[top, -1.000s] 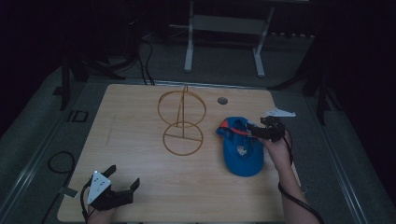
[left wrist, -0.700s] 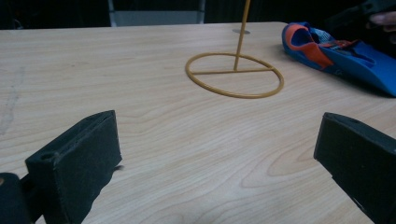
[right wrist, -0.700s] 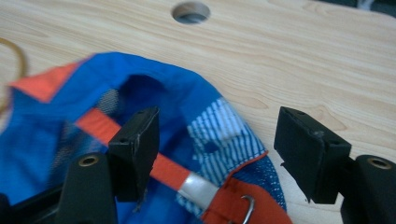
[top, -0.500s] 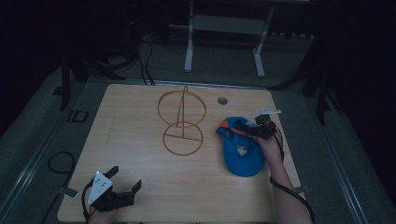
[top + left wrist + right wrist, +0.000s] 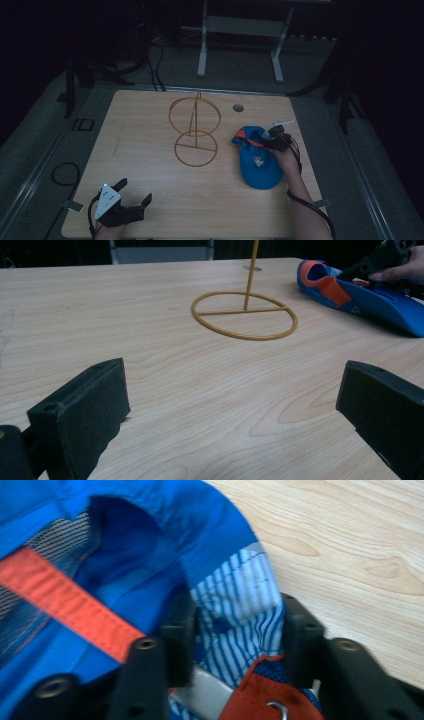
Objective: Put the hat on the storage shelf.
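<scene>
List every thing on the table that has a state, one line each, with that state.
Blue cap: lying on the table, back edge pinched between the right tool's jaws.
Wire stand: upright, its ring base flat on the table, nothing hung on it.
Right tool: shut on the cap's striped fabric.
Left tool: open, jaws wide apart, holding nothing, low over the near table edge.

No legible text, brand name, number or sign found in any view. The blue cap (image 5: 259,162) carries a small pale emblem on its front panel, seen from the high view and again in the left gripper view (image 5: 356,309); it is too small and blurred to read. The striped fabric inside the cap in the right gripper view bears no lettering. The desk (image 5: 150,150) surface shows no markings that can be read.
</scene>
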### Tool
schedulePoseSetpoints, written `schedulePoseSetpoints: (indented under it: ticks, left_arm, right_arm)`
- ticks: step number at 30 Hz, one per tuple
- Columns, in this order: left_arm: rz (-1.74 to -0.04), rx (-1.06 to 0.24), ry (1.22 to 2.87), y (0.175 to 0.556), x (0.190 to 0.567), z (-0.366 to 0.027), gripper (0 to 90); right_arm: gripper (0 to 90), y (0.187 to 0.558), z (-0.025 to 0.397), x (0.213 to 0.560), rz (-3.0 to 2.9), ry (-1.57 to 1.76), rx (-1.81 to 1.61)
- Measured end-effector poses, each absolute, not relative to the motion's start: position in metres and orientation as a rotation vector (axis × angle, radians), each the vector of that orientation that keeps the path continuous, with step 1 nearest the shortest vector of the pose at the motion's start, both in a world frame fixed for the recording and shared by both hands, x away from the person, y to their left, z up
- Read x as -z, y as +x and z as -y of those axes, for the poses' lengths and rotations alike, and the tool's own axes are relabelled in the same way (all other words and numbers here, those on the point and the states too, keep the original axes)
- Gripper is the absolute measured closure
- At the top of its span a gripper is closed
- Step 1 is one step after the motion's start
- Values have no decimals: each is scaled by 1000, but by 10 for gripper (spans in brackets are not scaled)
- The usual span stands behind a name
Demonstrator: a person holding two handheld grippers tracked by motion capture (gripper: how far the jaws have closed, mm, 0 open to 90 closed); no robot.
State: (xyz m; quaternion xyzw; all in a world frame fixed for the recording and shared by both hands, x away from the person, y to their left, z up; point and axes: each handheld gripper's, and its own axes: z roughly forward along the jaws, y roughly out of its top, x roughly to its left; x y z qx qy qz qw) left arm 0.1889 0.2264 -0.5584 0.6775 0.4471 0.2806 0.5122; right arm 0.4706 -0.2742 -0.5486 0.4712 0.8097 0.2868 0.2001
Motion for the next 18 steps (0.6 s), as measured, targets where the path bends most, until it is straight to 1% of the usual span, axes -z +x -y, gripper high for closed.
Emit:
schedulePoseSetpoints:
  ticks: [1, 2, 4, 7, 13, 18]
  left_arm:
    - [-1077, -679, 1632, 189, 558, -226, 8]
    - [-1075, -675, 1634, 189, 558, -227, 8]
    - [-1077, -675, 1634, 189, 559, -226, 8]
    - [-1078, -672, 1639, 189, 559, -225, 8]
    - [-1076, -663, 1637, 190, 559, -226, 8]
    - [-1081, -665, 1631, 190, 558, -226, 8]
  right_arm:
    - [739, 470, 273, 549, -2273, 1304, -804]
    - [739, 470, 273, 549, -2273, 1304, -804]
    - [803, 468, 270, 549, -2284, 1276, -795]
    - [848, 466, 266, 548, -2285, 1274, -781]
    - [866, 460, 266, 542, -2266, 1266, -787]
    - [868, 444, 274, 517, -2210, 1229, -885]
